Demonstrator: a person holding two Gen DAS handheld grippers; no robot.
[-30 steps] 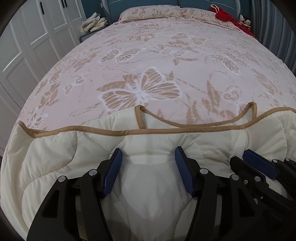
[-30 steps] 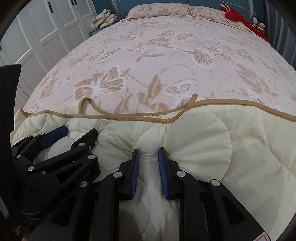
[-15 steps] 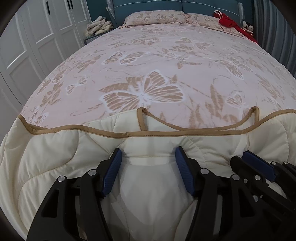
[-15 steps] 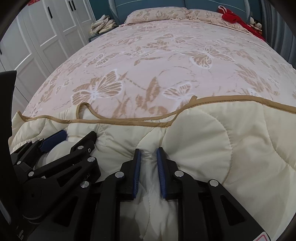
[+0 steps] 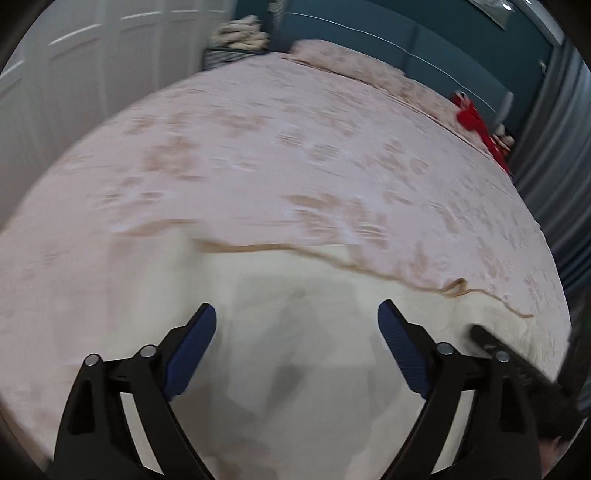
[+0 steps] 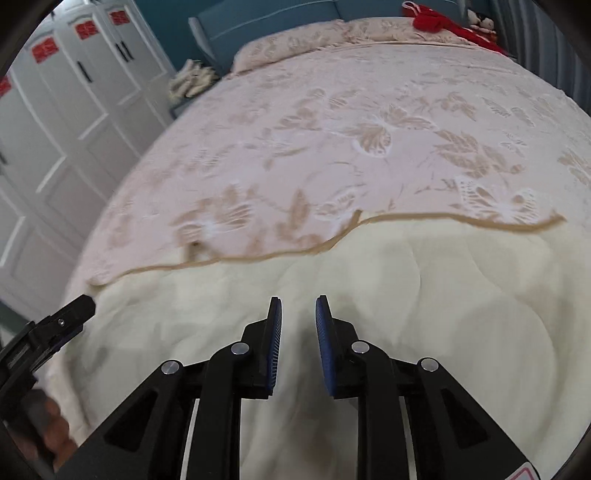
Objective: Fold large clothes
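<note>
A cream quilted cover [image 6: 443,295] with tan trim [image 6: 369,221] lies across the near end of the bed; it also shows, blurred, in the left wrist view [image 5: 277,269]. My right gripper [image 6: 297,301] is shut on a ridge of this cover, though its jaws are easing slightly apart. My left gripper [image 5: 295,306] hangs above the cover's left part. Its jaws are opening wide, with nothing between the pads. One left finger [image 6: 74,310] shows at the edge of the right wrist view, and a hand [image 6: 51,435] holds that tool.
The bed has a pink butterfly-print bedspread [image 6: 369,110] and pillows [image 6: 295,44] at the head. A red garment [image 6: 439,22] lies at the far right corner. White wardrobe doors [image 6: 55,147] stand along the left, with a pile of cloth [image 6: 192,79] on a bedside unit.
The left gripper let go of the cover, opened wide and swung up and to the left. The right gripper rose a little, still pinching the cover.
</note>
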